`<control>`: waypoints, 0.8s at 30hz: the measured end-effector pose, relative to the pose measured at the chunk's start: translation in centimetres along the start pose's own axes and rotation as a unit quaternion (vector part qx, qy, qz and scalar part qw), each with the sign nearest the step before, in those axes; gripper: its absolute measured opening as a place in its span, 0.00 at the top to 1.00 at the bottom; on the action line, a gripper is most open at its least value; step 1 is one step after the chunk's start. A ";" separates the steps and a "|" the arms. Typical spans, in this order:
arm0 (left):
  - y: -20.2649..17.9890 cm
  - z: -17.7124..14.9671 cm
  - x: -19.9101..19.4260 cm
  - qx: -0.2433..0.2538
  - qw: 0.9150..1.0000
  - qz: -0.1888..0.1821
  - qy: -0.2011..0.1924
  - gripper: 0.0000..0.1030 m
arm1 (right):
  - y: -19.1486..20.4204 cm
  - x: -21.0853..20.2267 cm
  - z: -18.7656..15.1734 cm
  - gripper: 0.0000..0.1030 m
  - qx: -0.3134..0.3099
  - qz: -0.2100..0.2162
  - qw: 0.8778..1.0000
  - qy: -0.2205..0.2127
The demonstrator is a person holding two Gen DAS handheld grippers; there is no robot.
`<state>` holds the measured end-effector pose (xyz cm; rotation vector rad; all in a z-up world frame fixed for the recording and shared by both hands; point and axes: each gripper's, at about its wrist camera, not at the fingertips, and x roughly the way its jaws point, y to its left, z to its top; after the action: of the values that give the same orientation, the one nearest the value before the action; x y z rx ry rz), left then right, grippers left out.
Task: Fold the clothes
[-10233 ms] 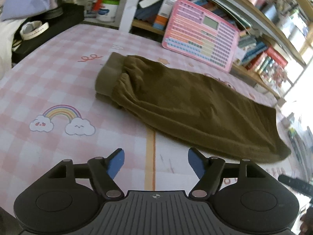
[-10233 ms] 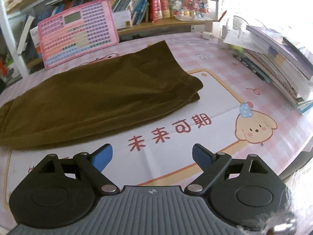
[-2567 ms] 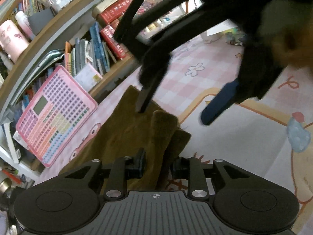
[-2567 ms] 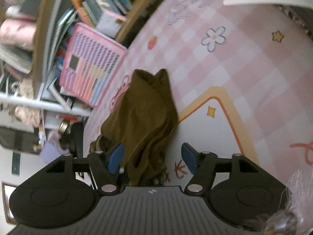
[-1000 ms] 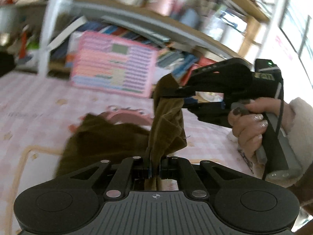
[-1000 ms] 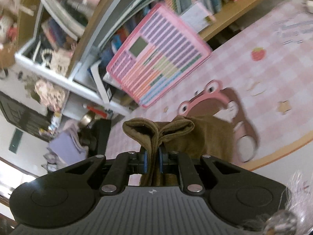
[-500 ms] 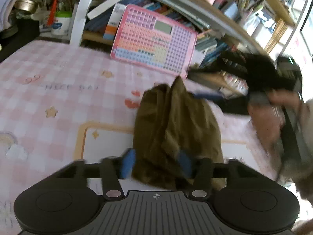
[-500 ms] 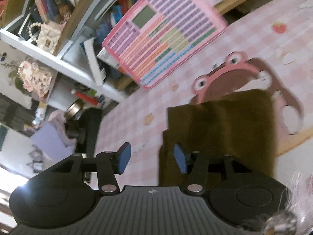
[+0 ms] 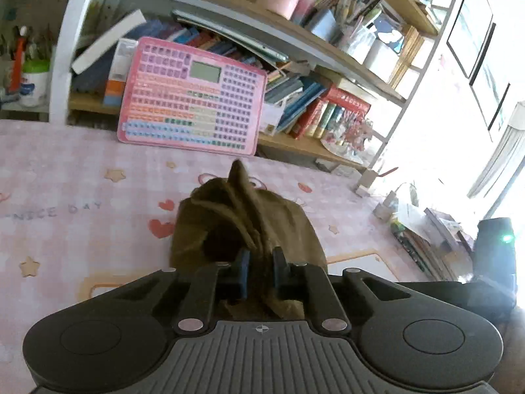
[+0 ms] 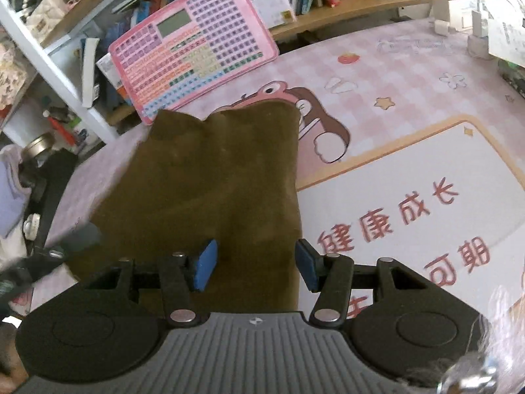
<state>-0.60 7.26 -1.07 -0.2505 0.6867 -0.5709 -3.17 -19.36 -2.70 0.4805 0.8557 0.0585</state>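
Note:
The olive-brown trousers (image 10: 213, 177) lie folded over on the pink checked table mat (image 10: 410, 75). In the left wrist view the trousers (image 9: 279, 223) bunch up in ridges toward the camera. My left gripper (image 9: 260, 271) is shut on a bunched fold of the trousers at their near edge. My right gripper (image 10: 256, 264) is open, its blue pads (image 10: 205, 262) just above the near end of the cloth, holding nothing. The right gripper's body (image 9: 492, 256) shows at the right edge of the left wrist view.
A pink toy keyboard (image 9: 193, 105) leans against the bookshelf (image 9: 295, 42) at the table's back edge. Stacked books and papers (image 9: 426, 233) lie at the right side. A black box and jars (image 10: 39, 164) stand at the left.
Both grippers laid the lifted trouser end down over the rest. The right gripper opened and stays open. The left gripper, open half a second ago, has shut on a fold.

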 end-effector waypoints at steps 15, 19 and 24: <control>7.6 5.4 6.1 -0.116 0.993 0.006 0.000 0.54 | 2.3 2.3 -2.6 0.45 -0.039 -0.026 0.998 0.034; 7.5 6.1 10.3 -0.146 0.987 -0.010 0.069 0.51 | 2.5 2.0 -2.7 0.45 -0.042 -0.032 0.998 0.033; 4.8 5.4 9.3 -0.021 1.000 0.016 -0.015 0.90 | 2.2 2.0 -2.6 0.45 -0.040 -0.029 0.998 0.036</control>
<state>10.73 6.05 -3.82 -0.2865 0.6739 -0.5221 -3.42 -15.89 -4.64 0.3801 0.9348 0.0564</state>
